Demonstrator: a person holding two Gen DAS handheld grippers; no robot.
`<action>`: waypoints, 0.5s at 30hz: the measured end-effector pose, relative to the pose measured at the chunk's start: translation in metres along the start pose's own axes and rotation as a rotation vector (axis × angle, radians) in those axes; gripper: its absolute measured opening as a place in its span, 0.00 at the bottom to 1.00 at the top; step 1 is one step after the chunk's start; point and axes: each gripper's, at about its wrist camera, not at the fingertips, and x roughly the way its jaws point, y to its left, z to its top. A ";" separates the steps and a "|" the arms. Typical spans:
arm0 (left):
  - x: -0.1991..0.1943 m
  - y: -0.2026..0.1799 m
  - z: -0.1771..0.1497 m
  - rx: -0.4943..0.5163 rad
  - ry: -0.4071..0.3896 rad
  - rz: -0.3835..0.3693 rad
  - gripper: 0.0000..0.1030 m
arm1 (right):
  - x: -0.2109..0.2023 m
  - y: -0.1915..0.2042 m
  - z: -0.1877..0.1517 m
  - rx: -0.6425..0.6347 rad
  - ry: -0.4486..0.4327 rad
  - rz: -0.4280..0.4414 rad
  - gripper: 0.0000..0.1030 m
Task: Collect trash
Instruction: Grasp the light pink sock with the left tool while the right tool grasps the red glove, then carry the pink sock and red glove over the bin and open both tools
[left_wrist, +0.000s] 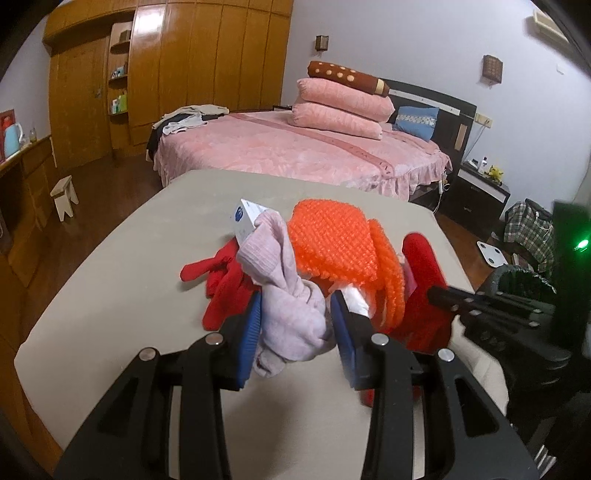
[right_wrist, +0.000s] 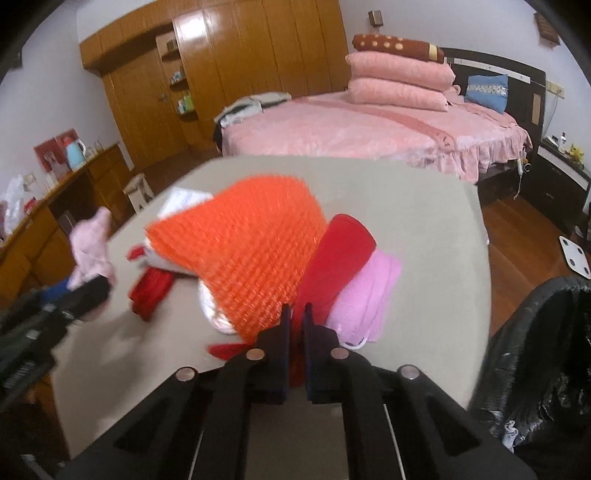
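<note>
A pile lies on the grey table (left_wrist: 129, 258): a pale pink cloth (left_wrist: 288, 306), an orange knit cloth (left_wrist: 332, 243), red gloves (left_wrist: 225, 280), a white and blue box (left_wrist: 245, 218) and a pink face mask (right_wrist: 365, 295). My left gripper (left_wrist: 295, 314) is shut on the pale pink cloth, which it holds slightly raised. My right gripper (right_wrist: 294, 314) is shut on the orange knit cloth (right_wrist: 243, 251) at its near edge, with a red cloth (right_wrist: 340, 251) beside the jaws. The left gripper also shows in the right wrist view (right_wrist: 86, 291), still holding the pink cloth (right_wrist: 92, 243).
A bin with a black bag (right_wrist: 546, 362) stands right of the table. A pink bed (left_wrist: 295, 147) is beyond the table, a wooden wardrobe (left_wrist: 177, 66) behind it. A small stool (left_wrist: 64, 195) and a white scale (left_wrist: 491, 254) are on the floor.
</note>
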 end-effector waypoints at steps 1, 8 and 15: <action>-0.002 0.000 0.000 0.001 -0.004 -0.003 0.35 | -0.008 0.001 0.003 -0.003 -0.015 0.004 0.06; -0.014 -0.017 0.007 0.026 -0.035 -0.024 0.35 | -0.050 -0.004 0.017 -0.008 -0.093 0.010 0.06; -0.024 -0.045 0.012 0.062 -0.055 -0.073 0.35 | -0.082 -0.021 0.023 0.013 -0.141 -0.009 0.06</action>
